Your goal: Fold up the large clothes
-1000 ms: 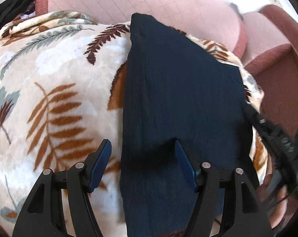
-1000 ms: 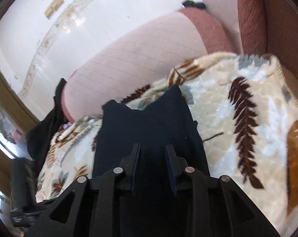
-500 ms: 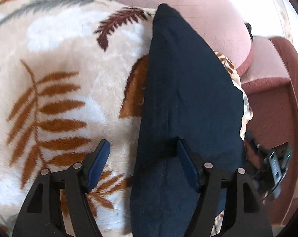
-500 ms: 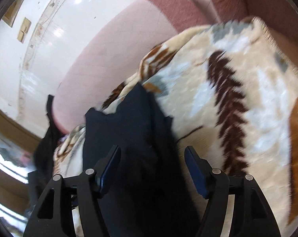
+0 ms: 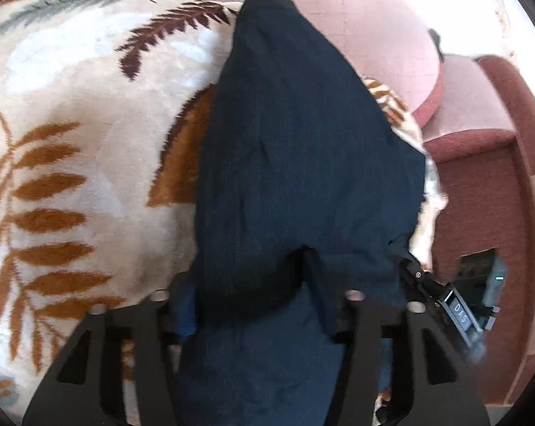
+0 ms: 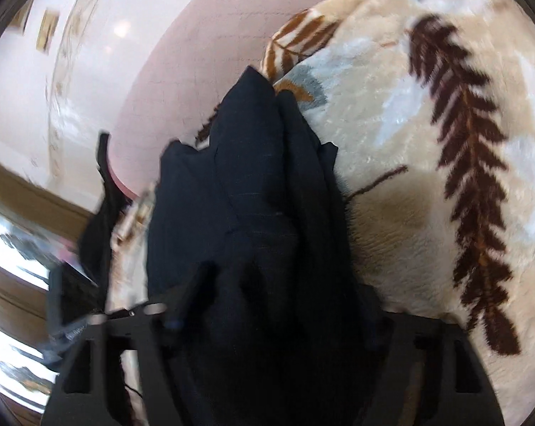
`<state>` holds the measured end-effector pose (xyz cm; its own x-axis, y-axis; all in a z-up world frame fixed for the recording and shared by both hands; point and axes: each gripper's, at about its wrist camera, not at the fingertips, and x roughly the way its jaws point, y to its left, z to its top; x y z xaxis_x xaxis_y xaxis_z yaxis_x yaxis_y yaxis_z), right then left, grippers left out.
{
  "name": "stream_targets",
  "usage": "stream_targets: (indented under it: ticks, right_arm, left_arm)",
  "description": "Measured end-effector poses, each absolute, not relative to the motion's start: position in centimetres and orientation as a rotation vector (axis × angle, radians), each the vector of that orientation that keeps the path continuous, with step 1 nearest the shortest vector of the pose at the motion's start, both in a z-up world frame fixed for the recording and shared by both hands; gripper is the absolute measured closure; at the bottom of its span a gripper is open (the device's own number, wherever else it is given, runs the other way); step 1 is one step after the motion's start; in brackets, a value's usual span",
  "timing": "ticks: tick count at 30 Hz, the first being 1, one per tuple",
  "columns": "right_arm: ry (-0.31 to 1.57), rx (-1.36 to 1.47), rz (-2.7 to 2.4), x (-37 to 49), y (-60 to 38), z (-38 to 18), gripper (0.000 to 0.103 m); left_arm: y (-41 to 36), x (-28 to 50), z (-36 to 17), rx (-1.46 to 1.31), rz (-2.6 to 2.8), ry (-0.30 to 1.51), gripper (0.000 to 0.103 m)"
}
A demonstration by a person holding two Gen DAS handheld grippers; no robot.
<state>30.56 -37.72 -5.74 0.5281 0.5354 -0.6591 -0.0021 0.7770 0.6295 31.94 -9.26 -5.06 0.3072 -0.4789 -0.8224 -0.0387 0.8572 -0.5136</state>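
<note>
A dark navy garment point(image 5: 303, 149) lies folded in a long strip on a cream blanket with brown fern leaves point(image 5: 72, 163). My left gripper point(image 5: 253, 301) is open, its jaws wide apart, and the near end of the garment bulges up between them and covers the fingertips. In the right wrist view the same garment point(image 6: 253, 184) is bunched in layers. My right gripper point(image 6: 271, 305) is open with the cloth heaped between its jaws, hiding the tips. The right gripper's body point(image 5: 445, 305) shows at the garment's right edge in the left wrist view.
The blanket point(image 6: 427, 142) covers a pink sofa seat point(image 5: 338, 10) with a dark red armrest point(image 5: 480, 191) to the right. Another black cloth point(image 6: 100, 213) hangs at the blanket's far-left edge. A shiny white floor point(image 6: 36, 88) lies beyond.
The right gripper opened from nearly shut to wide. Both grippers pushed forward into the near end of the garment, and cloth now bulges between the jaws of each.
</note>
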Motion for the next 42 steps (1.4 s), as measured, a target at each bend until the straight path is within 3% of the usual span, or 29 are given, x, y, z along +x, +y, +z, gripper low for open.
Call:
stream_targets:
  ticks: [1,2,4,10,22,32,35,36,42]
  right_arm:
    - [0.948,0.572,0.337,30.3,-37.1,-4.9,0.072]
    - [0.931,0.534,0.331,30.0,-36.7,-4.4,0.075]
    - [0.898,0.481,0.306,29.4,-35.8,-3.4,0.082]
    - [0.856,0.507,0.273,27.4,-34.7,-1.3,0.086]
    - [0.873,0.573,0.318,18.6,-30.7,0.8,0.087]
    - [0.926,0.746,0.509,9.9,-25.4,-1.7,0.086]
    - [1.041,0.746,0.404,9.5,-25.2,-6.1,0.078]
    - [1.05,0.751,0.382,9.4,-25.5,-6.7,0.071]
    - [0.893,0.778,0.286,9.3,-28.5,-2.5,0.064]
  left_arm:
    - [-9.4,31.8,-4.7,-0.467,-0.297,1.226,0.068]
    - [-9.5,31.6,-4.3,-0.447,-0.291,1.215,0.078]
    - [-9.6,31.2,-3.4,-0.417,-0.286,1.191,0.084]
    - [-10.2,28.9,-0.8,-0.336,-0.276,1.138,0.087]
    - [-6.2,20.2,3.2,-0.248,-0.233,1.074,0.087]
    - [1.9,10.4,1.5,-0.258,-0.179,1.122,0.083]
    - [3.6,9.8,-2.0,-0.276,-0.123,1.227,0.073]
    - [4.1,9.6,-2.7,-0.284,-0.12,1.243,0.073]
    - [5.0,7.9,0.3,-0.229,-0.119,1.098,0.072]
